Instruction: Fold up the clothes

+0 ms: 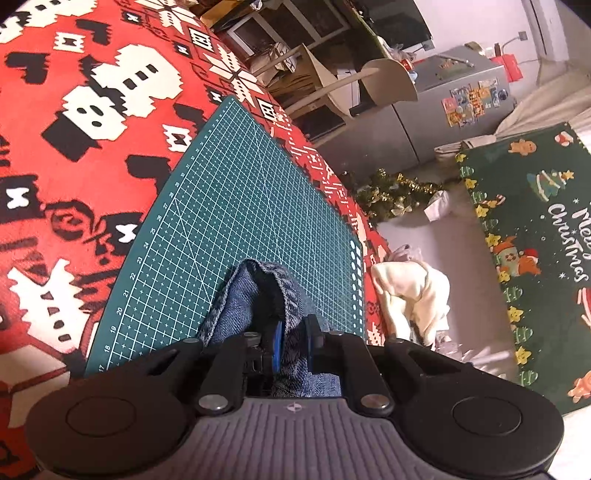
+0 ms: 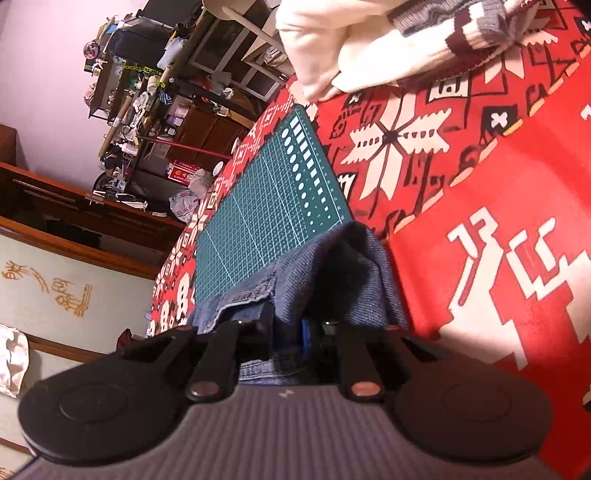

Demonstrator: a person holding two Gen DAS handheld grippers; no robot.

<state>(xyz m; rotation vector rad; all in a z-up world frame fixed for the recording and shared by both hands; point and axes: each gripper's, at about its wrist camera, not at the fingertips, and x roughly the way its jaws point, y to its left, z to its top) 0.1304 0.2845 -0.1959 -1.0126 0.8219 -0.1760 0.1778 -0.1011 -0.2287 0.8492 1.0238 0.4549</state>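
A blue denim garment (image 1: 255, 306) is pinched in my left gripper (image 1: 293, 341), which is shut on its hemmed edge and holds it above the green cutting mat (image 1: 236, 206). In the right wrist view my right gripper (image 2: 290, 332) is shut on another part of the denim garment (image 2: 332, 273), near a seam and pocket edge, over the same mat (image 2: 266, 218). The cloth drapes over both sets of fingers and hides the fingertips. The rest of the garment is out of view.
The mat lies on a red patterned tablecloth (image 1: 92, 110). A cream garment (image 2: 332, 48) and a striped knit (image 2: 461, 26) lie at the table's far end. A cream cloth (image 1: 413, 295), a Christmas rug (image 1: 535, 240) and tinsel (image 1: 395, 192) are on the floor.
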